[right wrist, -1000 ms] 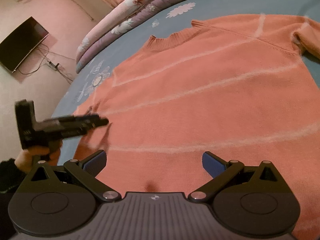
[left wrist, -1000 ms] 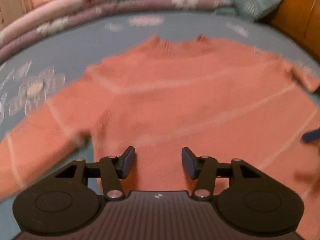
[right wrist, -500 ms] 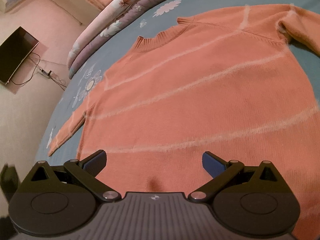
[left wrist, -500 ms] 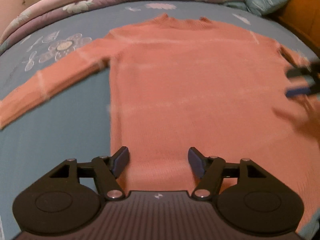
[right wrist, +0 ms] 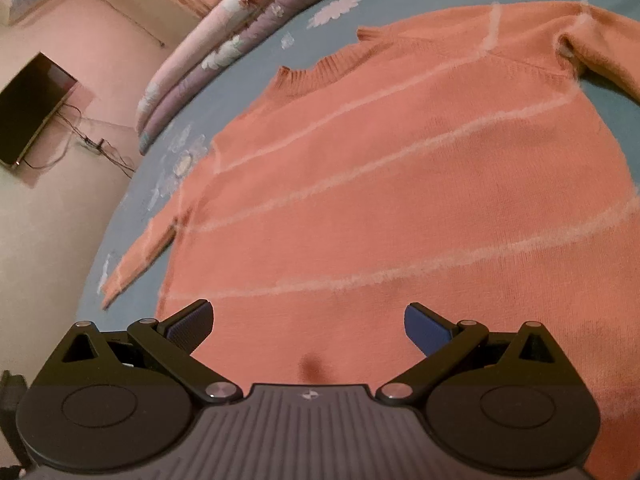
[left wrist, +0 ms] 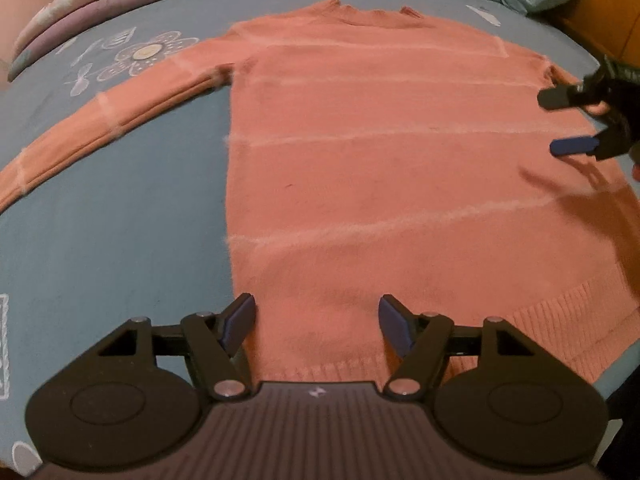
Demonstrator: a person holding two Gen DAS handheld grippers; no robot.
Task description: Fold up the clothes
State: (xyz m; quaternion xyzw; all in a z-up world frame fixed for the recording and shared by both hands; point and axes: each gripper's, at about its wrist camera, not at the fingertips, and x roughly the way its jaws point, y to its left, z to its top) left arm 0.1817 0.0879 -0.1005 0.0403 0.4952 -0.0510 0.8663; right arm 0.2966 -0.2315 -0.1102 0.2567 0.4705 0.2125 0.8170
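As seen from the left wrist, the salmon sweater [left wrist: 380, 168] lay flat on the blue floral bedspread [left wrist: 104, 240], 1 sleeve [left wrist: 108, 116] stretched out leftward; the left gripper [left wrist: 316, 320] hung spread above the hem with nothing between its jaws, and the right gripper [left wrist: 576, 120] appeared at the far right edge. Only the right wrist view showed the television [right wrist: 32, 108] on the floor, the ribbed collar [right wrist: 320, 72] closely, and the right gripper [right wrist: 308, 324] wide apart and empty over the lower body.
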